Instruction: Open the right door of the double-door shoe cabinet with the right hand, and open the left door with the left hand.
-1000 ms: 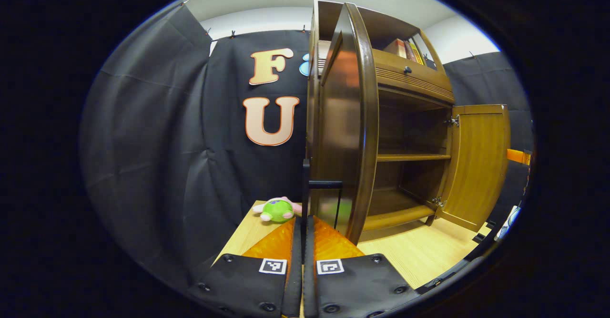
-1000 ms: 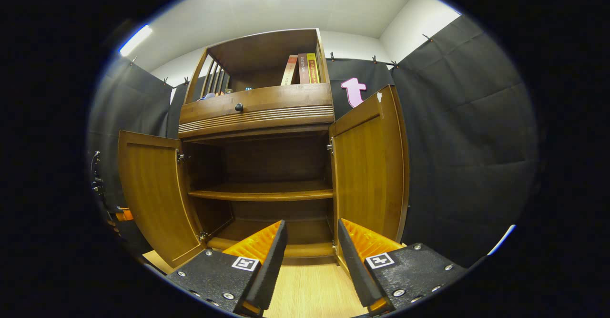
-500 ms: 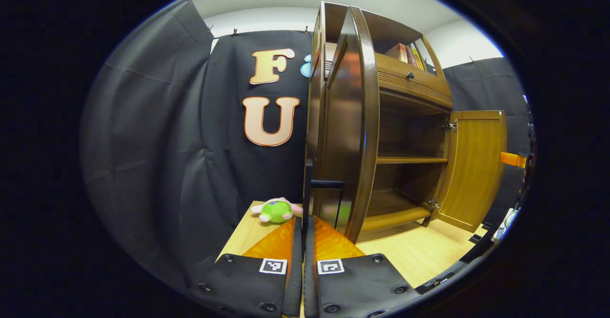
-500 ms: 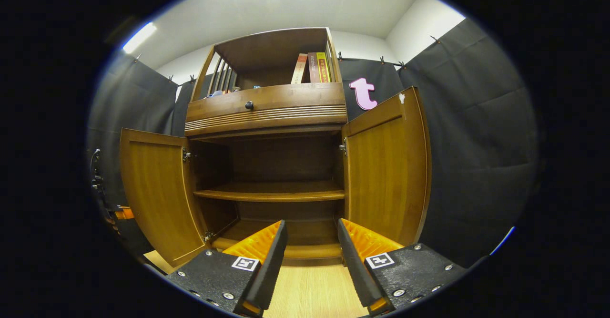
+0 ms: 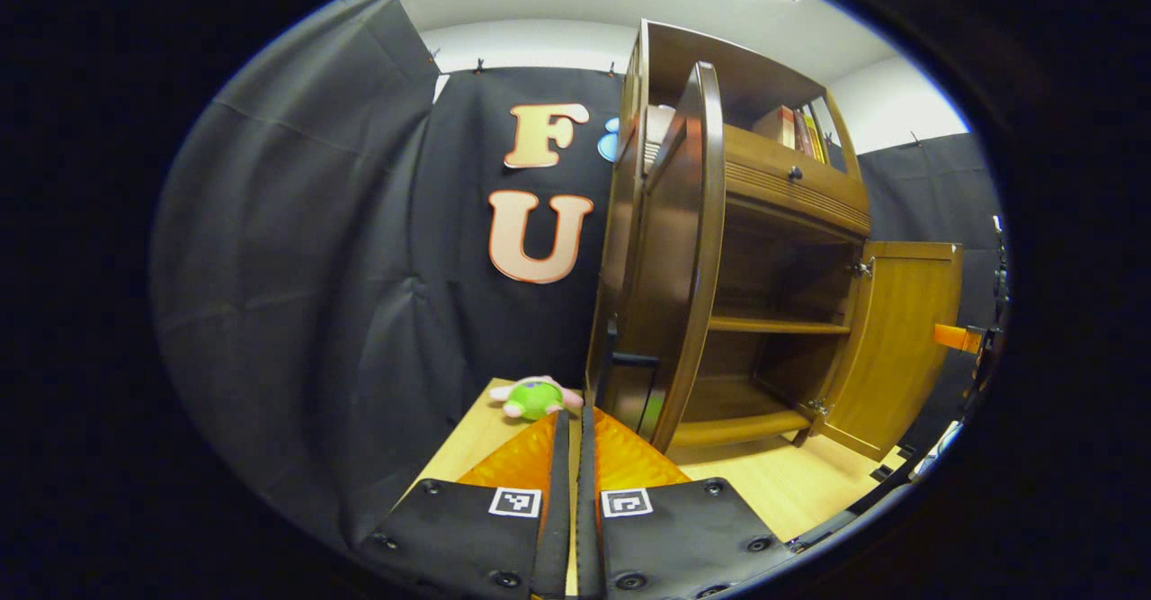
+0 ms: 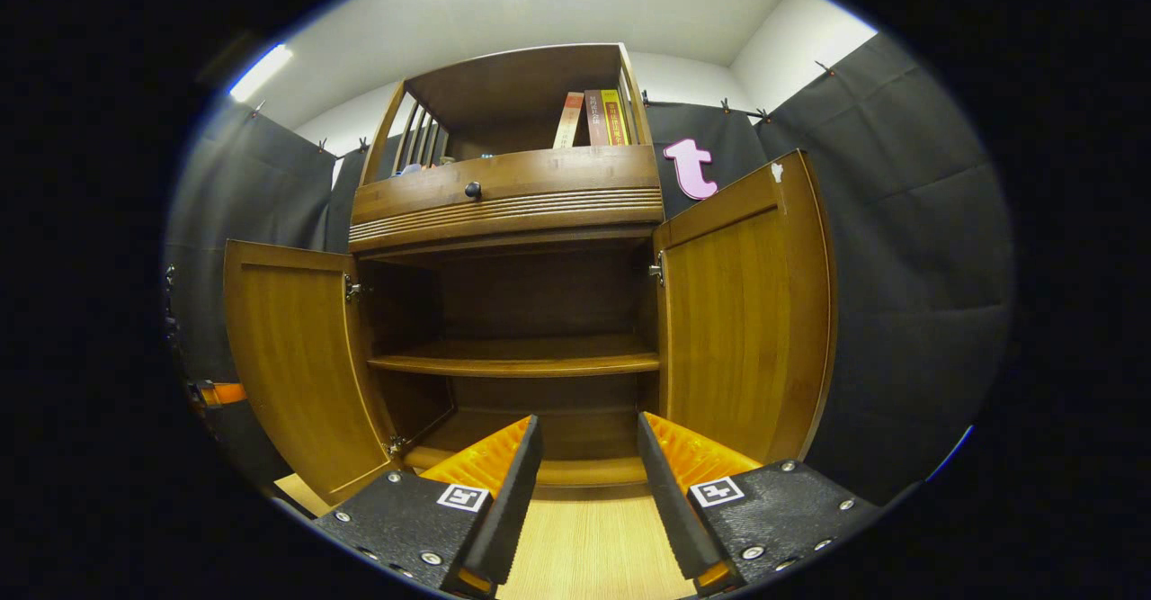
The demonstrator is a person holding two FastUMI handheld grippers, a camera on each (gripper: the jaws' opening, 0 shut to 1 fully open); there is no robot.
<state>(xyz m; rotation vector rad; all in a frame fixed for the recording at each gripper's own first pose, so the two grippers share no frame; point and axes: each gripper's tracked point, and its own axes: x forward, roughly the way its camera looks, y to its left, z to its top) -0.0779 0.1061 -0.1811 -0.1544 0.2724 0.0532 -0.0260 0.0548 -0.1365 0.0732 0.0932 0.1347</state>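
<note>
Glossy wooden shoe cabinet point(image 6: 508, 204) doors swung wide; left gripper point(image 5: 569, 420) jaws closed empty, right gripper point(image 6: 589, 434) jaws apart.

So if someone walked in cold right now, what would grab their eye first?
Probably the tall brown wooden shoe cabinet with both doors swung wide: the left door and right door flank bare shelves in the right gripper view. Next, the small green plush toy on the light wood floor beside the cabinet, just beyond the left gripper, whose orange fingers are together.
</note>
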